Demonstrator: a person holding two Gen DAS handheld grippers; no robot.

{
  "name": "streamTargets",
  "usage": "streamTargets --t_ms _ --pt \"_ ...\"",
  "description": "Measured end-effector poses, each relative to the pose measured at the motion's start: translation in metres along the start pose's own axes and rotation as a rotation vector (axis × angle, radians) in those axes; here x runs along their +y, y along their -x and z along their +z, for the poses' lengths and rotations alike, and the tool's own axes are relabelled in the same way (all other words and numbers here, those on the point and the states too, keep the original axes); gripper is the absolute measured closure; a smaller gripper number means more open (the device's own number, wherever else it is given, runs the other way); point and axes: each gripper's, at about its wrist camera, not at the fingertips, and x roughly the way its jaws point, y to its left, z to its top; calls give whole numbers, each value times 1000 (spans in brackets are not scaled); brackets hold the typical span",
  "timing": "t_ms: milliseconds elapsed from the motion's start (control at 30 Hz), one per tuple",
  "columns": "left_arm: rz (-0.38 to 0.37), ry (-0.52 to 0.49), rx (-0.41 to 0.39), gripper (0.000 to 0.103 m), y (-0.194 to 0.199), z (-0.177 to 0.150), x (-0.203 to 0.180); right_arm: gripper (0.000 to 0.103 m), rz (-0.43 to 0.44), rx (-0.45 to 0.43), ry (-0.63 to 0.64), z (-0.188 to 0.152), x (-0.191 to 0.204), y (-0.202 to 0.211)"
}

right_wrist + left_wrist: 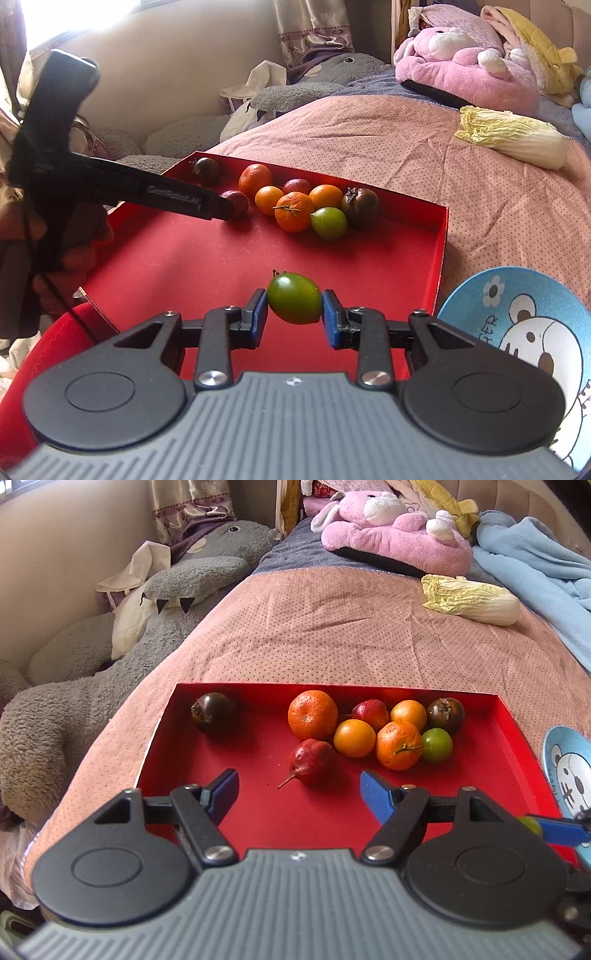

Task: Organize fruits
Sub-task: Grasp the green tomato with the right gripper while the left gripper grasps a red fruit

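Over the near end of the red tray (441,236), the right hand-held gripper (294,314) is clamped on a green tomato (294,298), its blue pads pressing the fruit's two sides and carrying it clear of the tray floor. The skin looks smooth and glossy, so I'd judge it slippery and easy to bruise; the hold across its widest part seems sound, with gentle pressure. Just right of the tray lies a blue bear-print plate (517,332), perhaps where it belongs.

The left hand-held gripper (299,790) hangs wide open with nothing in it, above the tray and just short of a small red pear (312,760) with a thin stem. That pear looks firm and light; I'd take it round the belly, not the stem.

Farther into the tray, a cluster of mandarins (313,714), orange tomatoes (354,737), a second green tomato (437,745) and a dark tomato (445,710) sit touching; another dark tomato (212,710) rests alone at the tray's far left corner. Beyond the tray, a napa cabbage (471,600) lies on the bed (314,627).
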Motion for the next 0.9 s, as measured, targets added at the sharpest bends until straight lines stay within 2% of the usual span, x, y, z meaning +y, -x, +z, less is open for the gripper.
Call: streamTargets --t_ms 100,167,367,433,667,900 --pt "22 -26 5 29 -10 4 -4 66 7 -5 -15 -4 -2 11" --pt "27 -42 14 42 -16 6 -7 66 4 -16 -16 -6 -3 19" --pt "31 -64 55 61 -32 5 -14 66 -9 -37 -35 -5 -8 33" --pt "39 -63 45 67 -33 5 -15 66 -12 -47 -39 -4 -10 37" --pt "57 -36 52 67 -30 6 -15 66 -22 -57 -53 -5 -13 45" --pt "87 -40 33 67 -7 -5 -14 66 -16 -70 -57 -8 -11 51"
